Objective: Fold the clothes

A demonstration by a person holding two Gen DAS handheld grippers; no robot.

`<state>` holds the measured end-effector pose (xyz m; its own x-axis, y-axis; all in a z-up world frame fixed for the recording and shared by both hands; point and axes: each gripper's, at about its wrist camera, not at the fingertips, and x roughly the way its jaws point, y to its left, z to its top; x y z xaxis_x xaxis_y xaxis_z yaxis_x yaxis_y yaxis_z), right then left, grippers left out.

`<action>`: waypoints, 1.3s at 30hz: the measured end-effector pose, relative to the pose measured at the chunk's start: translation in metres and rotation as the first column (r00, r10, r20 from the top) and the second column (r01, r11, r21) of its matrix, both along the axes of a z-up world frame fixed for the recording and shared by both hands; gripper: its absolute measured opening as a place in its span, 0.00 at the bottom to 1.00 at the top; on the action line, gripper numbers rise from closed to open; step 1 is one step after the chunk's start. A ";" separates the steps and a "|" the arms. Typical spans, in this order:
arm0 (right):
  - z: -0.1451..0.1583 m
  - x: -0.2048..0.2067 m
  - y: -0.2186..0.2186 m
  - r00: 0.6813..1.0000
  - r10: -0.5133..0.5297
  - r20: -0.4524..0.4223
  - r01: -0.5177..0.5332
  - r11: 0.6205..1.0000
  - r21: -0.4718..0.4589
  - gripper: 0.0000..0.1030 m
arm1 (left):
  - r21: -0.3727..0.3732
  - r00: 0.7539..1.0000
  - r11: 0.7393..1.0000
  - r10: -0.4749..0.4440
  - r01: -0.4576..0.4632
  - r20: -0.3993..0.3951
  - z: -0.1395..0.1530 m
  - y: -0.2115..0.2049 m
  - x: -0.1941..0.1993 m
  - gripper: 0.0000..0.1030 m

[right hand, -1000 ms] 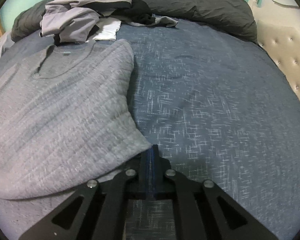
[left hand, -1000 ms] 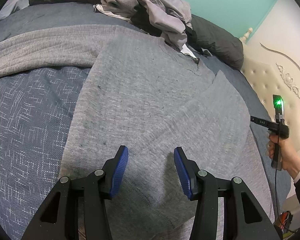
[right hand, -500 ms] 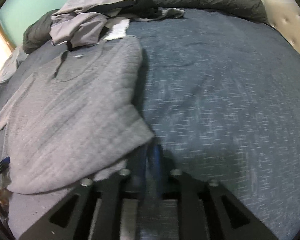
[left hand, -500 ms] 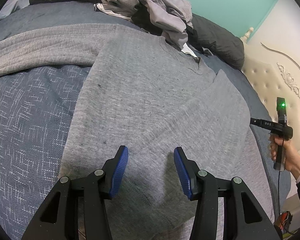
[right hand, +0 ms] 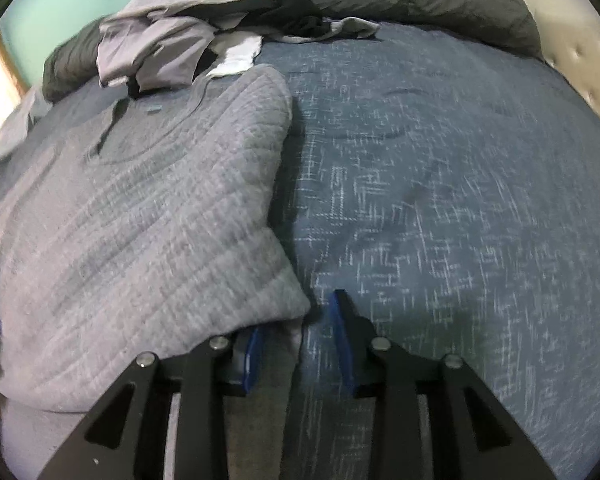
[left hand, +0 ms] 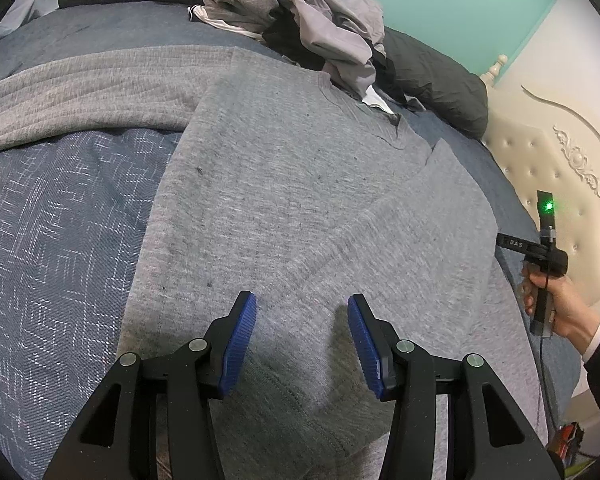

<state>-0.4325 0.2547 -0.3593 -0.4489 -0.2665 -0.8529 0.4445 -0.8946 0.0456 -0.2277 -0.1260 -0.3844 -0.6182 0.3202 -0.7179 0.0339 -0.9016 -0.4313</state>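
A grey knit sweater (left hand: 300, 168) lies flat on the blue bedspread (left hand: 60, 220), neck towards the clothes pile. Its left sleeve (left hand: 80, 92) stretches out sideways. The other sleeve (left hand: 420, 220) is folded over the body. My left gripper (left hand: 301, 308) hovers open above the sweater's lower part, nothing between its blue pads. In the right wrist view the sweater (right hand: 148, 220) fills the left half. My right gripper (right hand: 296, 320) stands at the folded sleeve's corner with jaws apart. The corner drapes over its left finger, and the pads do not press on it.
A heap of loose clothes (left hand: 320, 20) and dark pillows (left hand: 432, 76) lie at the far end of the bed. A cream padded headboard (left hand: 560, 140) stands on the right. A person's hand (left hand: 556, 300) holds the right gripper's handle. Bare bedspread (right hand: 420, 160) lies right of the sweater.
The right gripper was shut on the sleeve's corner; its jaws have parted and let the cloth go, and it has tilted a little. The left gripper has stayed put.
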 end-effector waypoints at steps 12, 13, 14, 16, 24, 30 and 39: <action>0.019 0.012 -0.002 0.995 0.050 -0.092 -0.047 0.998 0.038 0.06 | 0.005 1.000 1.000 -0.002 0.002 0.003 -0.001 -0.001 -0.001 0.50; 0.023 0.013 0.001 0.994 0.037 -0.103 -0.033 0.999 0.040 0.06 | 0.003 1.000 1.000 -0.003 0.003 0.004 -0.001 0.000 -0.001 0.50; 0.025 0.013 0.003 0.994 0.029 -0.109 -0.024 0.999 0.044 0.06 | -0.001 1.000 1.000 -0.003 0.003 0.004 -0.002 0.000 -0.001 0.50; 0.024 0.010 0.004 0.994 0.032 -0.105 -0.026 0.998 0.056 0.06 | -0.005 1.000 1.000 -0.004 0.004 0.005 -0.002 0.001 -0.001 0.50; 0.010 0.012 0.004 0.994 0.053 -0.100 -0.035 0.985 0.166 0.05 | -0.001 1.000 1.000 -0.006 0.006 0.009 -0.004 -0.001 -0.002 0.50; 0.014 0.009 0.020 0.997 0.072 -0.016 -0.072 0.996 0.051 0.08 | 0.006 1.000 1.000 -0.006 0.006 0.012 -0.005 -0.003 -0.002 0.50; 0.051 0.008 0.033 1.000 0.010 0.007 -0.010 0.999 0.050 0.09 | 0.007 1.000 1.000 -0.006 0.005 0.014 -0.005 0.000 -0.004 0.50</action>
<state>-0.4243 0.2875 -0.3087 -0.4407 -0.2278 -0.8683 0.4531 -0.8914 0.0039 -0.2314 -0.1262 -0.3889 -0.6062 0.3286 -0.7242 0.0351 -0.8987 -0.4372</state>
